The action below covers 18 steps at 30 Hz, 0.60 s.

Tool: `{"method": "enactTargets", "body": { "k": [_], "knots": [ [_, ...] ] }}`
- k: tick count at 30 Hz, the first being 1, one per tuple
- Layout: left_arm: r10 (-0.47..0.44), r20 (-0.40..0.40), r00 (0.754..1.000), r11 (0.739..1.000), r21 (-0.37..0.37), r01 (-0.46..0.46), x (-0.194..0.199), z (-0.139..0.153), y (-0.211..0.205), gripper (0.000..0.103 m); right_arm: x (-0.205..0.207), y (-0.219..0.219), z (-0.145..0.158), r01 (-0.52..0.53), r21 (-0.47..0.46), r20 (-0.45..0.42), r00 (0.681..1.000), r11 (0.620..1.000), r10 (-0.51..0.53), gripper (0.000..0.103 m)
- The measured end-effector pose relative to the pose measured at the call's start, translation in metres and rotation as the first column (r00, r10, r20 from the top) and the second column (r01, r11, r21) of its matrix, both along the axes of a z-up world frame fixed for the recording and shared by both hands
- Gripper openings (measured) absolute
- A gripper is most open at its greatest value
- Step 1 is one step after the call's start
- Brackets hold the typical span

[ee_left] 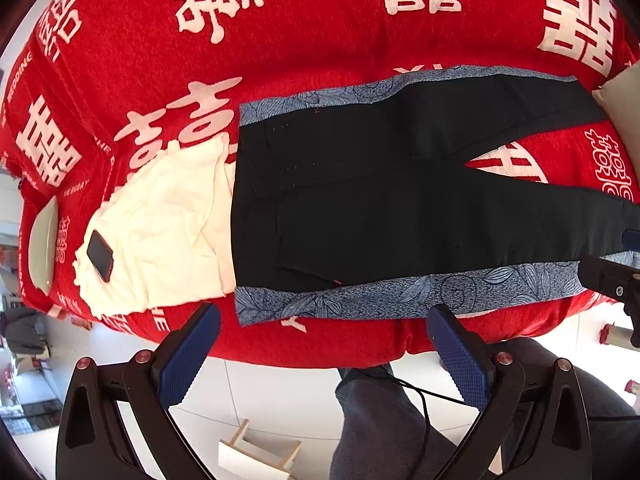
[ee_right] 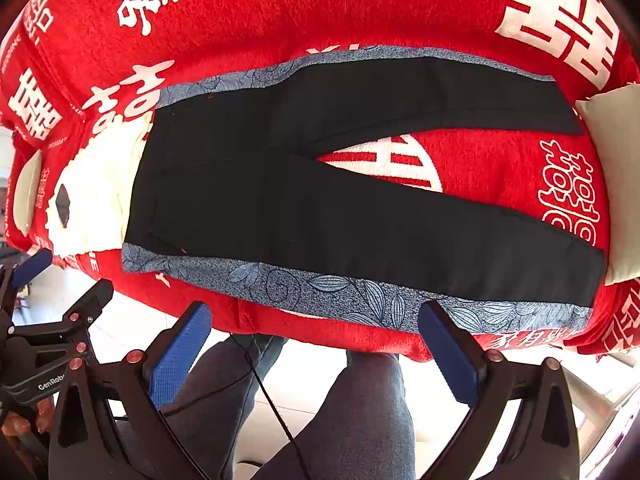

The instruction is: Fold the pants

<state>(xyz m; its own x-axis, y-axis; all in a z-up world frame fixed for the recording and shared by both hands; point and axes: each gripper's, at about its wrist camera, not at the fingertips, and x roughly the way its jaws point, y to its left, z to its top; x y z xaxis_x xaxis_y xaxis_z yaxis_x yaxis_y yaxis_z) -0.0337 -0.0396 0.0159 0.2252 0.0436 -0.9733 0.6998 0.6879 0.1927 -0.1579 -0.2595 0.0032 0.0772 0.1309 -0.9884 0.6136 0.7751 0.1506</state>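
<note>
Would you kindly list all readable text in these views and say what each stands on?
"GenRob", cut off at the frame's edge: left gripper body, right wrist view.
"囍", white, repeated: red blanket.
"THE", "WEDDING": fragments of small white print on the blanket; remaining small print is unreadable.
Pants, phone: none.

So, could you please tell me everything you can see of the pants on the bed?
The pants are black with a blue leaf-patterned stripe down each outer side, in a smooth, thin-looking fabric. They lie flat and unfolded on the red blanket, waist to the left, legs spread in a V to the right. The waist overlaps a white cloth; the far leg's hem reaches a pale cushion. Neither tool touches them.
</note>
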Motion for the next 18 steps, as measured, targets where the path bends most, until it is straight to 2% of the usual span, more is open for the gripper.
{"method": "enactTargets", "body": {
  "k": [7, 11, 14, 18],
  "knots": [
    [0.150, -0.008, 0.989, 0.988, -0.024, -0.150, -0.018, 0.006, 0.005, 0.103, -0.018, -0.017, -0.004, -0.023, 0.059, 0.003, 1.000, 0.998, 0.023, 0.103],
    [0.249, -0.034, 0.968, 0.966, -0.064, -0.251, -0.022, 0.006, 0.014, 0.103, -0.028, -0.031, -0.006, 0.000, 0.116, 0.037, 0.999, 0.993, -0.004, 0.103],
    [0.316, -0.104, 0.943, 0.940, -0.097, -0.326, -0.018, -0.004, 0.029, 0.103, -0.039, -0.040, -0.012, 0.068, 0.209, 0.084, 0.993, 0.976, -0.087, 0.103],
    [0.355, -0.172, 0.919, 0.912, -0.153, -0.381, -0.007, -0.025, 0.048, 0.103, -0.053, -0.039, -0.032, 0.165, 0.348, 0.134, 0.966, 0.923, -0.223, 0.103]
  ]
}}
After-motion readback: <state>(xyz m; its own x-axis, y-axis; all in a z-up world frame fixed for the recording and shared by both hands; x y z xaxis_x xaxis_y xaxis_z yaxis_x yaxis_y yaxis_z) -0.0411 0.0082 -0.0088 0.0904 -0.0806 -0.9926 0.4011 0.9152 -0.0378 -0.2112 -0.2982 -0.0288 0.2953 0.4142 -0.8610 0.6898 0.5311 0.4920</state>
